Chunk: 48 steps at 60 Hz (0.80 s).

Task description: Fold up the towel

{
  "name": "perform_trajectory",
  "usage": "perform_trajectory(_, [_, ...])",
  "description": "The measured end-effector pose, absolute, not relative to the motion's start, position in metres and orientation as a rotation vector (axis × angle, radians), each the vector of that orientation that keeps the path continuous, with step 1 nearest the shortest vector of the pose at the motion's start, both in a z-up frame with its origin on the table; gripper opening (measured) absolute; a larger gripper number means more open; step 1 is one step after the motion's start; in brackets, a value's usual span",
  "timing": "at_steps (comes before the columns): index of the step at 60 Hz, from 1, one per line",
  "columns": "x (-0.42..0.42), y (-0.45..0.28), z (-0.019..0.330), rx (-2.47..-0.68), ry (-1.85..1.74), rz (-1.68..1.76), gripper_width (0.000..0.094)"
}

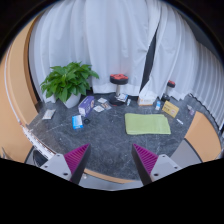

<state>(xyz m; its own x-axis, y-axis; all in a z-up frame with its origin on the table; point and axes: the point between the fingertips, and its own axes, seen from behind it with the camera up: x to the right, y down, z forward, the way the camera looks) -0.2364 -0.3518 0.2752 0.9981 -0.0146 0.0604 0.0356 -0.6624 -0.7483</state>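
Observation:
A light green towel [147, 123] lies flat on the dark grey speckled table [110, 145], beyond my fingers and a little to the right. It looks folded into a neat rectangle. My gripper [112, 160] is held above the table's near edge, well short of the towel. Its two fingers, with magenta pads [77, 157], stand wide apart with nothing between them.
A potted green plant [68, 80] stands at the table's far left. Small boxes and cards [86, 104] lie left of the towel, and more boxes [170, 108] sit at the far right. A stool with a red seat [119, 79] stands behind the table before white curtains.

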Motion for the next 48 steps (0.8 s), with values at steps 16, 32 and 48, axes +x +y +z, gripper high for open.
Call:
perform_trajectory(16, [-0.199, -0.328, 0.214, -2.337, 0.029, -0.065, 0.0845])
perform_trajectory(32, [-0.121, -0.216, 0.101, -2.313, -0.006, -0.116, 0.0846])
perform_trajectory(48, [-0.091, -0.048, 0.034, -2.255, -0.037, -0.097, 0.0838])
